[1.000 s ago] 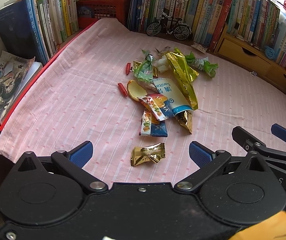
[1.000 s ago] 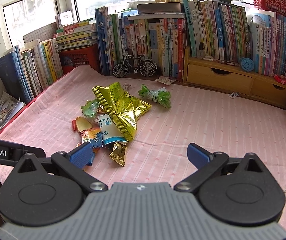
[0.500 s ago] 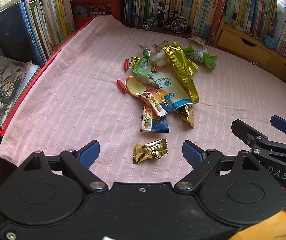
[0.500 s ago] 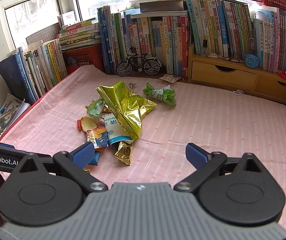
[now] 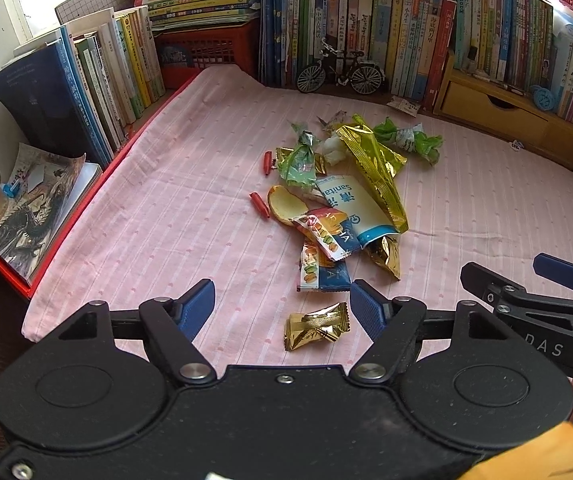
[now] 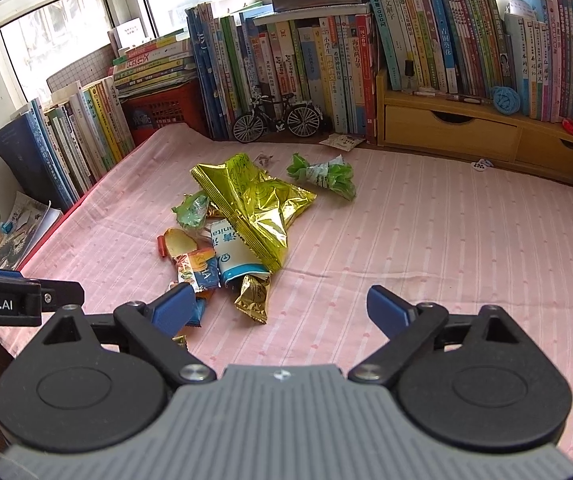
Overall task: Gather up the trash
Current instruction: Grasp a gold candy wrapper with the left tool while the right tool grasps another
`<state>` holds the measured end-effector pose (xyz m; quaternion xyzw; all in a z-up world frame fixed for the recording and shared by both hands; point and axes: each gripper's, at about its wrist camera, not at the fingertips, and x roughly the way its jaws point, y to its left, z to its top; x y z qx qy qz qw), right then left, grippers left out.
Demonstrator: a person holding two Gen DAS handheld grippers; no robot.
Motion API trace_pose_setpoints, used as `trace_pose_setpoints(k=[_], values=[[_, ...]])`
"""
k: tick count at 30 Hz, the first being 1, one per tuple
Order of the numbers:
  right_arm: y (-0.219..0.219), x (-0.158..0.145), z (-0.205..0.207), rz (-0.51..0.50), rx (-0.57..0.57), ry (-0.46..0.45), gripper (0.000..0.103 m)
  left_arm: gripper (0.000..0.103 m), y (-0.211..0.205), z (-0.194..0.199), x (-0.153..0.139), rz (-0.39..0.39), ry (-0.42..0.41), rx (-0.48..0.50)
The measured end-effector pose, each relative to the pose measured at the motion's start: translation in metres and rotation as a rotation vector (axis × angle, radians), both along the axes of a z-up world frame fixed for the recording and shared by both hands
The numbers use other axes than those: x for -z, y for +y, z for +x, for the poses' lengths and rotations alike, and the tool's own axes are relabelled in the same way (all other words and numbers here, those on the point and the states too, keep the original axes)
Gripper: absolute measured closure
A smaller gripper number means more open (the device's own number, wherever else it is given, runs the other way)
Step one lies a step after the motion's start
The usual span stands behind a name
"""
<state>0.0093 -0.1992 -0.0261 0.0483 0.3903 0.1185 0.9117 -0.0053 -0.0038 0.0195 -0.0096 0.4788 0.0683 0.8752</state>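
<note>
Trash lies in a loose heap on the pink striped cloth (image 5: pixel 126 208), mid-scene, with books along the far and left edges. One small gold wrapper (image 5: pixel 317 326) sits apart from the heap, nearest of all.

Left gripper (image 5: pixel 282 306): jaws apart, and they have just been closing; the gold wrapper shows between the blue pads, no contact visible. Height above the cloth cannot be told.

Right gripper (image 6: pixel 280 306): jaws wide apart, narrowing only slightly, nothing between them. It points at the near end of the heap, where a gold foil pouch (image 6: pixel 252 298) pokes out from under a white-and-blue packet (image 6: pixel 232 258).

Risks, as judged:
- Jaws meeting above the wrapper, catching nothing, if the left hand is not low enough.
- Crinkled foil is slick and springy; a pinch on one twisted end may let it slide out.
- Pads coming down too low could pinch the cloth and drag the heap.
- The two tools sit close together; a sideways reach could knock them.
</note>
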Motion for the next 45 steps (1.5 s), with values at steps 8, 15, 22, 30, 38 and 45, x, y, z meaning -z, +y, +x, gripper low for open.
trace_pose_setpoints(k=[8,15,22,30,38,45], values=[[-0.003,0.006,0.009,-0.009,0.007,0.023,0.014,0.029,0.025,0.004,0.015,-0.133,0.059,-0.083],[-0.01,0.008,0.05,0.05,0.0,0.05,0.014,0.031,0.035,0.009,0.044,-0.196,0.119,-0.092],[0.006,0.032,0.088,-0.013,-0.073,0.107,0.015,0.032,0.009,0.022,0.09,-0.156,0.182,-0.048],[0.014,0.074,0.098,0.045,-0.165,0.277,0.035,0.038,0.003,0.039,0.131,-0.217,0.18,-0.08],[0.035,0.102,0.122,0.073,-0.211,0.358,0.035,0.037,0.007,0.053,0.153,-0.206,0.19,-0.123],[0.045,0.106,0.116,0.063,-0.21,0.375,0.065,0.058,0.011,0.045,0.144,-0.247,0.156,-0.13]])
